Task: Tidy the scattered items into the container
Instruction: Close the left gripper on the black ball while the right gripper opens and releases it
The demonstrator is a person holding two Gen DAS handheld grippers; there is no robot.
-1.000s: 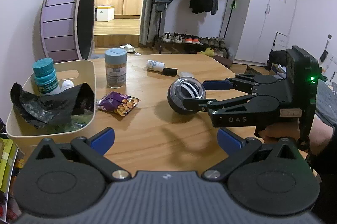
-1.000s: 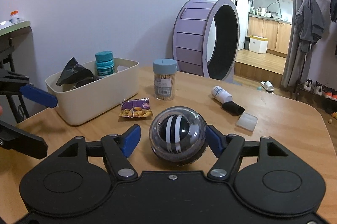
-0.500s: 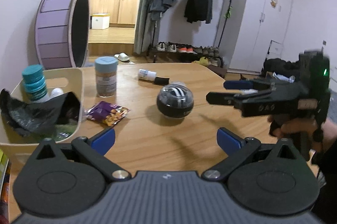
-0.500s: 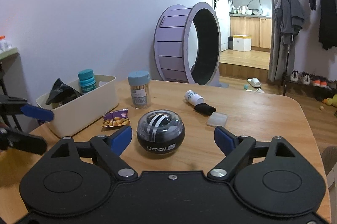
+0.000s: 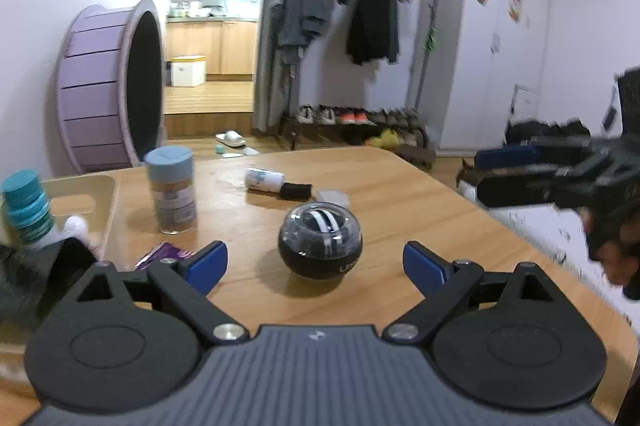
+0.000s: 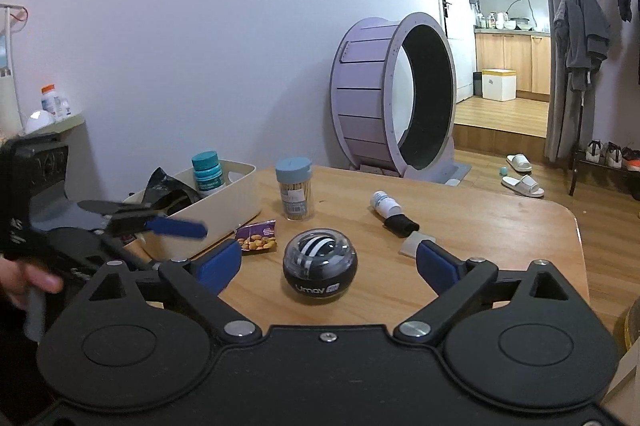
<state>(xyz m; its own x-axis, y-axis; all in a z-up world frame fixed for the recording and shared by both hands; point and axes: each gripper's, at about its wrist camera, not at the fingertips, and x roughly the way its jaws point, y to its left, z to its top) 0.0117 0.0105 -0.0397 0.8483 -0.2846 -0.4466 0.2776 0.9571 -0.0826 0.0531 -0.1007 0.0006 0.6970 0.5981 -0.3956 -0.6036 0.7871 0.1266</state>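
A black gyro ball (image 5: pixel 320 246) (image 6: pixel 319 265) with a clear striped top sits on the wooden table (image 5: pixel 420 218). My left gripper (image 5: pixel 315 264) is open, its blue pads on either side of the ball and just short of it. My right gripper (image 6: pixel 329 262) is open and empty, pulled back from the ball; it shows blurred in the left wrist view (image 5: pixel 520 170). The cream bin (image 6: pixel 224 202) (image 5: pixel 80 198) holds a teal-capped bottle (image 6: pixel 207 167) and a black bag (image 6: pixel 168 186).
On the table lie a purple snack packet (image 6: pixel 257 237), a blue-lidded toothpick jar (image 6: pixel 295 189), a white bottle with a black cap (image 6: pixel 390 211) and a small clear pad (image 6: pixel 416 243). A purple wheel (image 6: pixel 392 94) stands behind the table.
My right gripper opened, let go of the gyro ball and drew back to the right. My left gripper moved in toward the ball, which stays on the table.
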